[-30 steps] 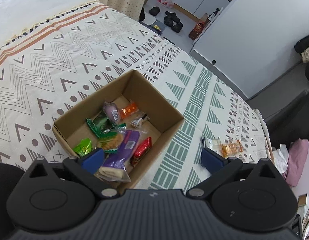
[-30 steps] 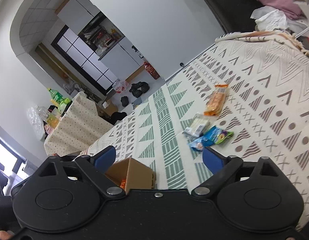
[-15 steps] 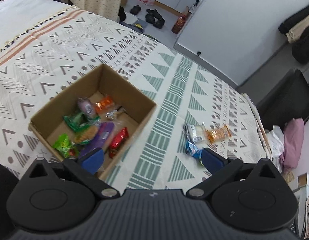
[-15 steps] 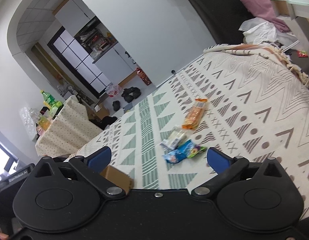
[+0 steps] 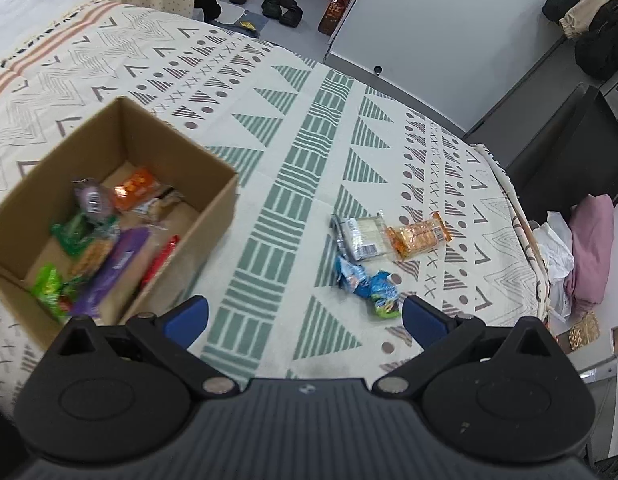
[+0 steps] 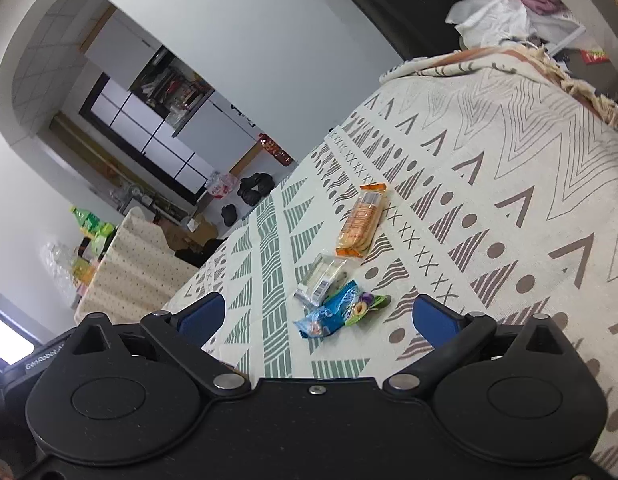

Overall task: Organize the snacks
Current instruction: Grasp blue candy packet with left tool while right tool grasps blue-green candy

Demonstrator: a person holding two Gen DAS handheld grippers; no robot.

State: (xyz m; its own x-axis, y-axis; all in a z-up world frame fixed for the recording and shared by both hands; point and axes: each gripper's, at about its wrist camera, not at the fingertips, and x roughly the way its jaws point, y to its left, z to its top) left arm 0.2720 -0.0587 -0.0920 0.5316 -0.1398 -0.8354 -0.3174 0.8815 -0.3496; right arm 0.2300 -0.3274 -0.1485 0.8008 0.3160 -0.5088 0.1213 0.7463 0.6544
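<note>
Both my grippers hang spread wide with nothing in them. Just ahead of my right gripper [image 6: 317, 312], almost between its blue pads [image 6: 431, 318], lies the crinkly blue-and-green foil snack packet [image 6: 341, 312]. Beyond it sit a clear plastic-wrapped cracker pack [image 6: 323, 280] and a long orange biscuit wrapper [image 6: 361, 222], close together on the patterned woven bedcover [image 6: 509, 184]. Ahead and to the left of my left gripper [image 5: 303, 316] is the open brown cardboard box [image 5: 225, 196], already holding several snacks. I'd take the nearest packet first: come down straight, straddle its narrow middle, press lightly into the cloth, and close slowly so the foil doesn't slide out.
</note>
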